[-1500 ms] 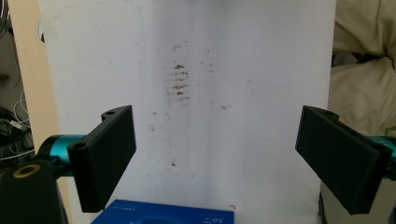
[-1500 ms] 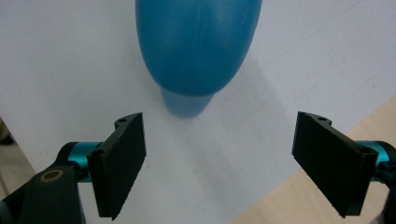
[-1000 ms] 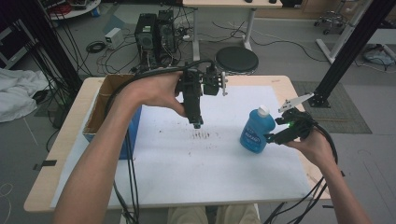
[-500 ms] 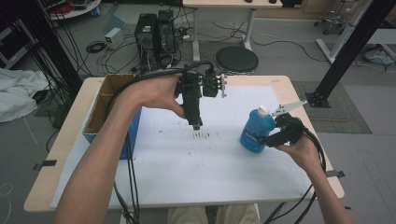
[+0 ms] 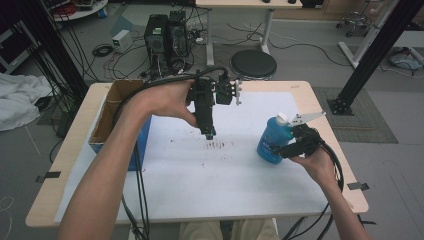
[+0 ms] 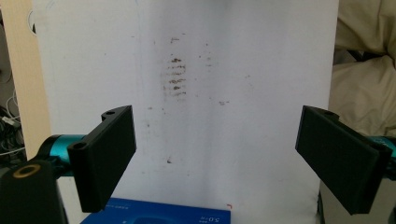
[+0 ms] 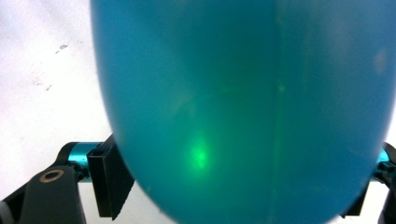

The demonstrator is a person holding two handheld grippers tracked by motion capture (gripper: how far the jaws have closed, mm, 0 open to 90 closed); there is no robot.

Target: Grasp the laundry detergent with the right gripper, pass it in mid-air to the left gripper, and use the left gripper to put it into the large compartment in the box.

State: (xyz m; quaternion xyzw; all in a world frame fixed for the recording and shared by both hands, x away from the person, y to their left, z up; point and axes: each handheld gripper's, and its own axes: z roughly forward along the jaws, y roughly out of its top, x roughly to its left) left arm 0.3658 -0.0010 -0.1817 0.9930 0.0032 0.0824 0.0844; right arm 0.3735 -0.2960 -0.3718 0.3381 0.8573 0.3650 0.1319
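right tongs [image 5: 281,150] straddle the blue bottle [image 5: 272,140] on the table [image 5: 300,95], jaws against its sides. left tongs [image 5: 210,134] spread wide, empty, above the stained sheet [image 5: 200,175].

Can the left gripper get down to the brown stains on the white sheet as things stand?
Probably yes. The left gripper hangs over the brown stains, jaws wide apart and empty, with nothing between them and the white sheet. The blue bottle stands well aside.

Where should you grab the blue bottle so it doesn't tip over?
Probably around the wide lower body of the blue bottle, coming in level from its right. It stands upright on the white sheet with a narrow white cap on top, so the belly gives the flat pads more to press on. The right gripper already has its jaws on either side there.
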